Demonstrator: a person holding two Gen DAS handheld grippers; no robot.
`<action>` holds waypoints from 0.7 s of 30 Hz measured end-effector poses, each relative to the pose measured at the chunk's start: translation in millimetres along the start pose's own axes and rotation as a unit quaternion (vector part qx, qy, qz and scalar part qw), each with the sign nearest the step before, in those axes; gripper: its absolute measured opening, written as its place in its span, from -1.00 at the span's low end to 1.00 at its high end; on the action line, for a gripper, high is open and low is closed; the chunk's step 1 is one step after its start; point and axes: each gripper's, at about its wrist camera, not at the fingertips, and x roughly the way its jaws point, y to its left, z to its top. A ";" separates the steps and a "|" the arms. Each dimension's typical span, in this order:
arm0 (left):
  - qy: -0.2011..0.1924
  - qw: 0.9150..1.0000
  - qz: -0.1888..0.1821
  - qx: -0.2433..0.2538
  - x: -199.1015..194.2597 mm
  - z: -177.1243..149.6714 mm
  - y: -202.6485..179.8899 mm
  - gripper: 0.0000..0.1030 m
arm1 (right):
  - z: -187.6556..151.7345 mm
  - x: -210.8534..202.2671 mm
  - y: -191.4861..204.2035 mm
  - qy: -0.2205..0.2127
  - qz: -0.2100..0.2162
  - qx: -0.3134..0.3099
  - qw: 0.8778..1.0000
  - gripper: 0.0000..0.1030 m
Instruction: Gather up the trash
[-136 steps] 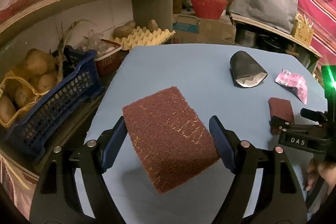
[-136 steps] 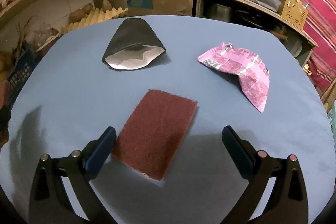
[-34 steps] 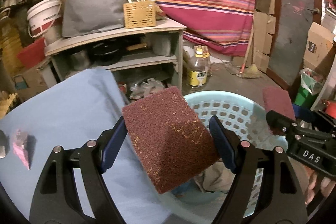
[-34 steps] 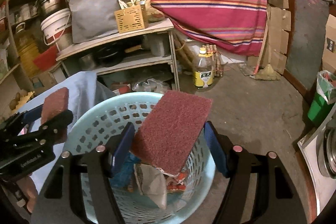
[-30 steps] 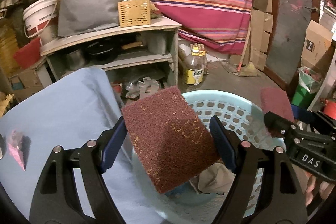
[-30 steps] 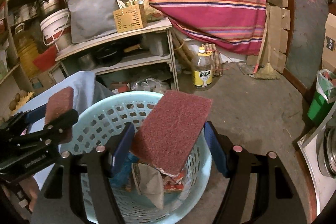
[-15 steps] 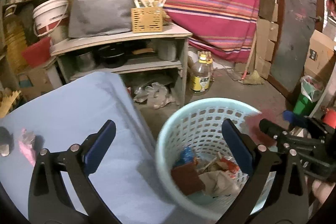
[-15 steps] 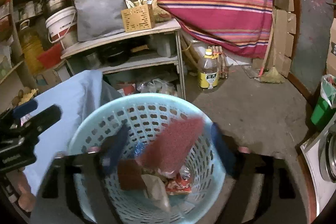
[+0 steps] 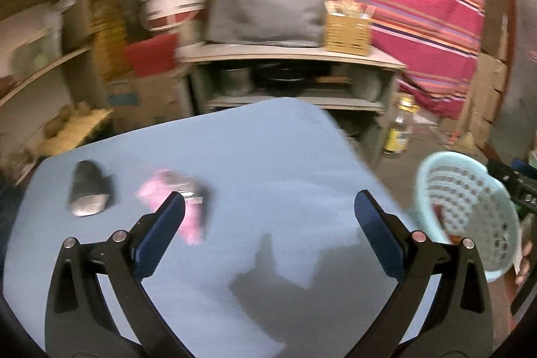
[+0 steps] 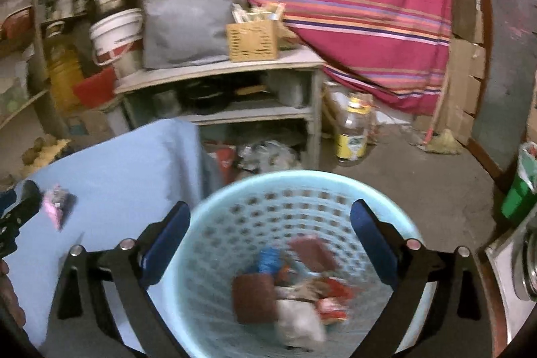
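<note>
My left gripper (image 9: pixel 268 200) is open and empty above the blue table (image 9: pixel 285 156). On that table lie a crumpled pink wrapper (image 9: pixel 161 190), partly behind my left finger, and a dark cone-shaped paper piece (image 9: pixel 85 193). The pale blue trash basket (image 9: pixel 470 210) stands off the table's right edge. My right gripper (image 10: pixel 270 208) hangs over the basket (image 10: pixel 302 178), its jaws opening with nothing between them. Two maroon scouring pads (image 10: pixel 255 297) (image 10: pixel 312 252) lie inside among other trash. The pink wrapper (image 10: pixel 55 207) and the left gripper's tip (image 10: pixel 16 213) show at the left edge.
Behind the table stands a grey shelf unit (image 10: pixel 235 69) with pots, a grey bag (image 10: pixel 188 26) and a wicker box (image 10: pixel 253 39). A yellow-labelled bottle (image 10: pixel 354 130) sits on the floor. A green bin (image 10: pixel 520 193) is at far right. Striped cloth hangs behind.
Both grippers opened and let go of their maroon pads, which dropped into the basket. The left gripper has swung left, back over the table; the right stays above the basket.
</note>
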 end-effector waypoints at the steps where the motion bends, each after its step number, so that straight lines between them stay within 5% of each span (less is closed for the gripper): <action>1: -0.004 1.000 0.015 -0.010 -3.0 -0.8 20.9 0.89 | 0.5 0.5 10.9 -0.001 0.006 -0.003 1.000 0.84; 11: 0.007 0.991 0.107 -0.079 3.0 -19.2 158.4 0.90 | 4.6 18.6 142.0 -0.007 0.086 -0.029 0.996 0.91; 21: 0.035 0.984 0.135 -0.114 29.0 -18.0 232.1 0.90 | -5.6 43.7 234.1 0.018 0.110 -0.118 0.987 0.91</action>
